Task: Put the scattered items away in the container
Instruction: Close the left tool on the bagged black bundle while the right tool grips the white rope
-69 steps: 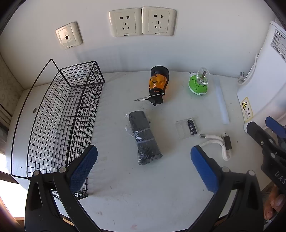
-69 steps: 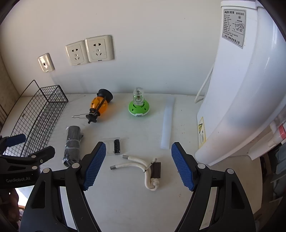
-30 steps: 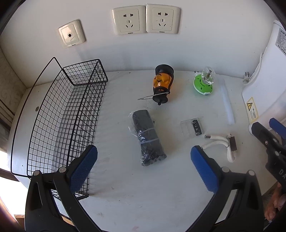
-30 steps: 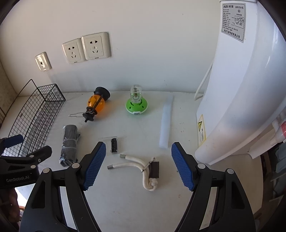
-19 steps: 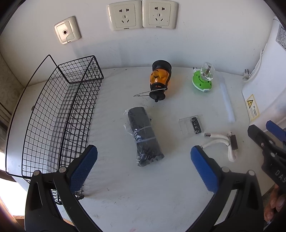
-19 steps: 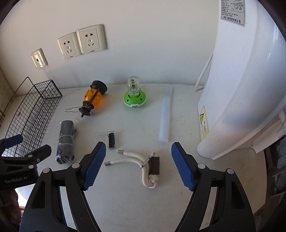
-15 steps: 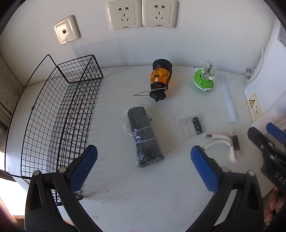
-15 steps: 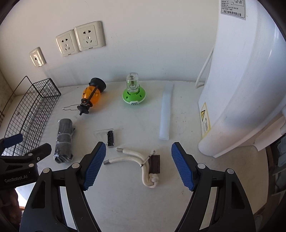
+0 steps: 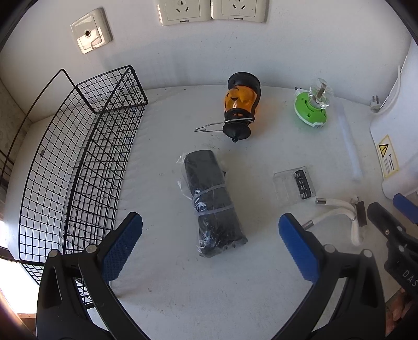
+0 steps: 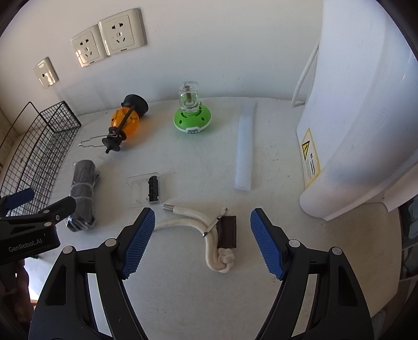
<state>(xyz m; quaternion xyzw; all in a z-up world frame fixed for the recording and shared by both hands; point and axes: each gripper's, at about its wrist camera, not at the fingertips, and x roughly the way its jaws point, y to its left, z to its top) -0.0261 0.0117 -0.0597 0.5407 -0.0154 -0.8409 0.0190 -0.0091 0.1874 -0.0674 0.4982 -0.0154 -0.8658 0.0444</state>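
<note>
A black wire basket [image 9: 78, 162] stands empty at the table's left. Scattered on the white table are a dark rolled bundle in plastic wrap [image 9: 211, 204], an orange lantern lying on its side [image 9: 240, 107], a green lamp with a clear dome [image 9: 312, 109], a small clear packet [image 9: 294, 184] and a white knotted rope with a brown tag [image 10: 211, 235]. My left gripper [image 9: 209, 245] hangs open just above the near end of the bundle. My right gripper [image 10: 201, 240] is open, its fingers to either side of the rope and above it.
A large white appliance [image 10: 365, 104] fills the right side, its cord running along the wall. A translucent white strip [image 10: 244, 146] lies beside it. Wall sockets [image 9: 211, 10] sit above the table's back edge.
Both grippers have come lower and closer to the table. The bundle now sits between the left fingers and the rope between the right fingers. No item has moved.
</note>
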